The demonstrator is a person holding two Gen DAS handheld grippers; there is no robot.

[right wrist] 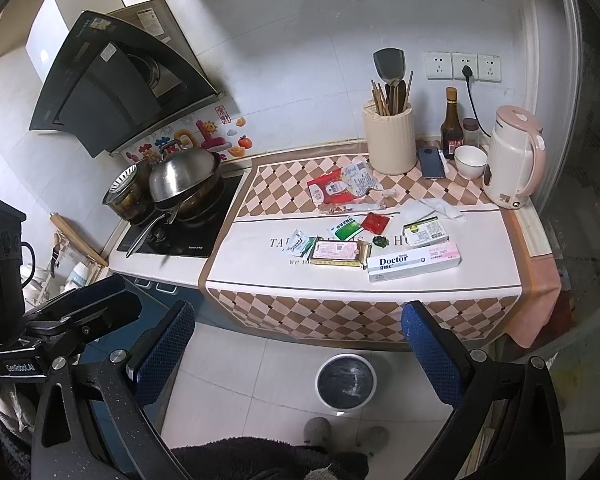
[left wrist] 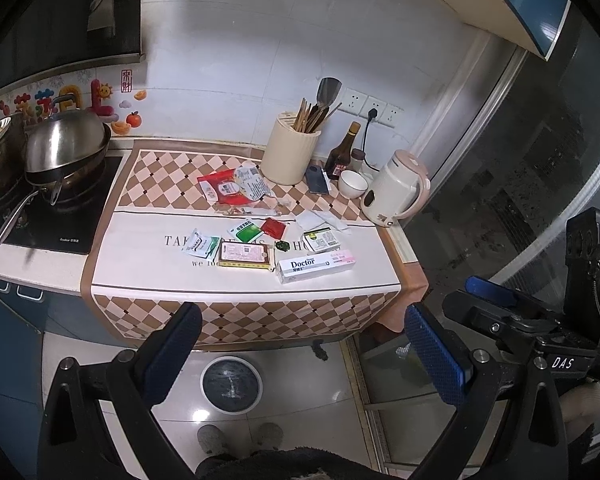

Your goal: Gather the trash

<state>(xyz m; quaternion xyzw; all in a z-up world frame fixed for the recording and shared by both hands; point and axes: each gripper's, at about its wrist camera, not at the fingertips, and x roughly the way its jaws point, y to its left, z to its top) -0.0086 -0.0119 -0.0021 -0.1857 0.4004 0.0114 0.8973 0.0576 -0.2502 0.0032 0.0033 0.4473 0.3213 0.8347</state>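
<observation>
Kitchen tabletop (left wrist: 140, 268) at frame centre carries scattered trash (left wrist: 260, 236): wrappers, sachets, a Doctor box (left wrist: 316, 266). Left tongs (left wrist: 300, 344) and right tongs (right wrist: 300, 344), both spread wide and empty, hover low in frame above a round bin (right wrist: 346, 378) on the floor.

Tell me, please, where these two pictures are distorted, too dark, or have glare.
Left wrist view: fisheye bends the counter edge; corners black; soft glare on the wok lid. Right wrist view: same curving, range hood stretched; glass door at right dim; "Doctor" box print stays sharp.
</observation>
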